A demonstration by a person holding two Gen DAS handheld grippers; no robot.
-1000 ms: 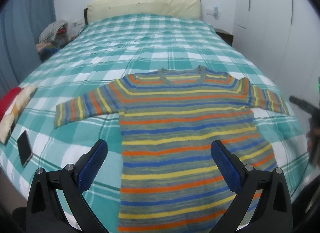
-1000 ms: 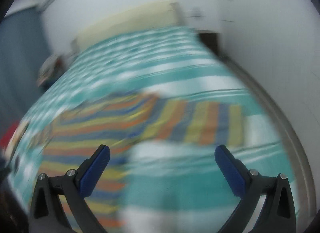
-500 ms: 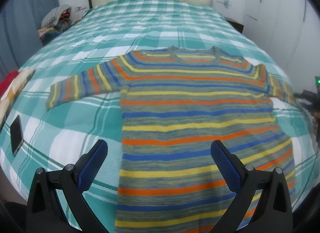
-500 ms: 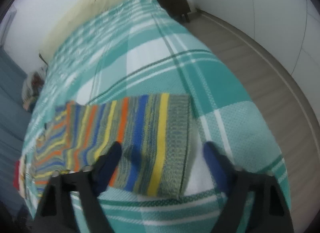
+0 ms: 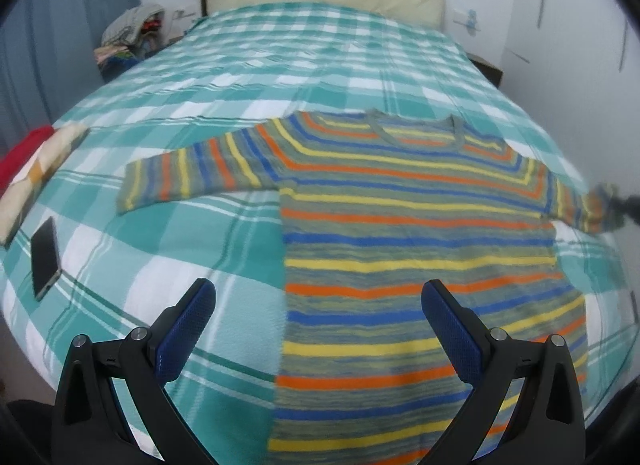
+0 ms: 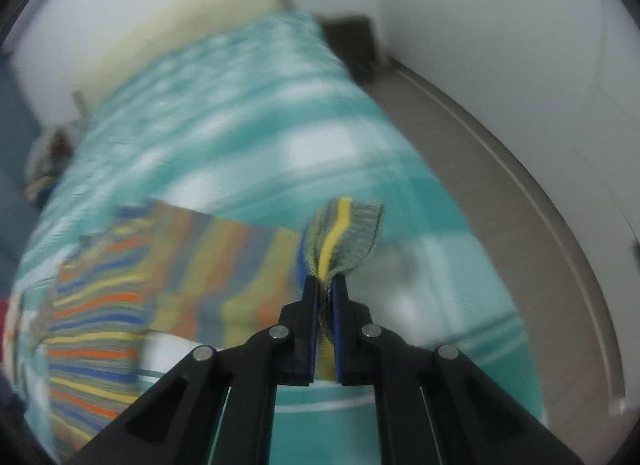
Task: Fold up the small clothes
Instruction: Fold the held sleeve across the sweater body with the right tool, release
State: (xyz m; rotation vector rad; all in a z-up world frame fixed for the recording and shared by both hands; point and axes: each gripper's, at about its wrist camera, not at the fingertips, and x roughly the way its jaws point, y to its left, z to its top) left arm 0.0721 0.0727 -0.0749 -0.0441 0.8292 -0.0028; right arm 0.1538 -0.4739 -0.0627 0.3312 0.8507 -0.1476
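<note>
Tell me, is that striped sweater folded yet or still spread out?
Mostly spread. The striped sweater lies flat on the bed, one sleeve stretched out; only the other sleeve's cuff is pinched up by the right gripper.

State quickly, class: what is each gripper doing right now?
Left gripper: open, holding nothing, above the striped sweater.
Right gripper: just closed, shut on the sweater's sleeve cuff.

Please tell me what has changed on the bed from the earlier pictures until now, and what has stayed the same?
The right gripper came to the cuff of the striped sweater, its jaws have just been closing, and it is now shut on the cuff, bunched and lifted off the bedspread. The left gripper drew nearer over the sweater's body, open and empty. The other sleeve and the phone stayed in place.
</note>
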